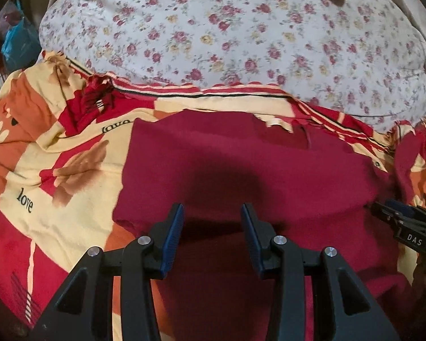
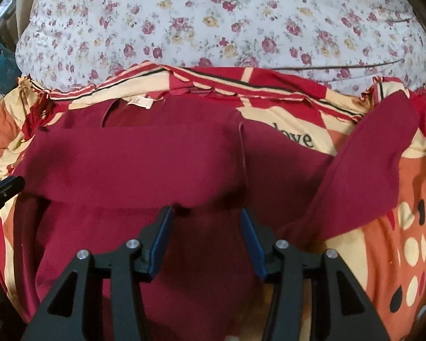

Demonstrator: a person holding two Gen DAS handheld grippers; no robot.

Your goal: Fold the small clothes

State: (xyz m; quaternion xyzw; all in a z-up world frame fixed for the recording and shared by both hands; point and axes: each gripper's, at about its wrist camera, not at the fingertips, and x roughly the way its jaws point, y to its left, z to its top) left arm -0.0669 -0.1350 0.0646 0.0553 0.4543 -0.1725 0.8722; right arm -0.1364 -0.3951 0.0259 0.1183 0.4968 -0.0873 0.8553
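A broad, puffy floral pillow (image 1: 235, 37) fills the back. Below it spreads a soft patchwork bedsheet (image 1: 42, 153) in red, cream and orange blocks. On the bedsheet lies a matte maroon shirt (image 2: 144, 153), 1 sleeve (image 2: 363, 167) angled out. The left gripper (image 1: 212, 213) and right gripper (image 2: 207, 216) hover above it, blue ribbed pads apart, holding nothing.

Matt red knit top (image 2: 144, 164) on printed cotton sheet (image 1: 56, 147); tongs (image 1: 212, 227) matt black plastic w/ ribbed blue pads.
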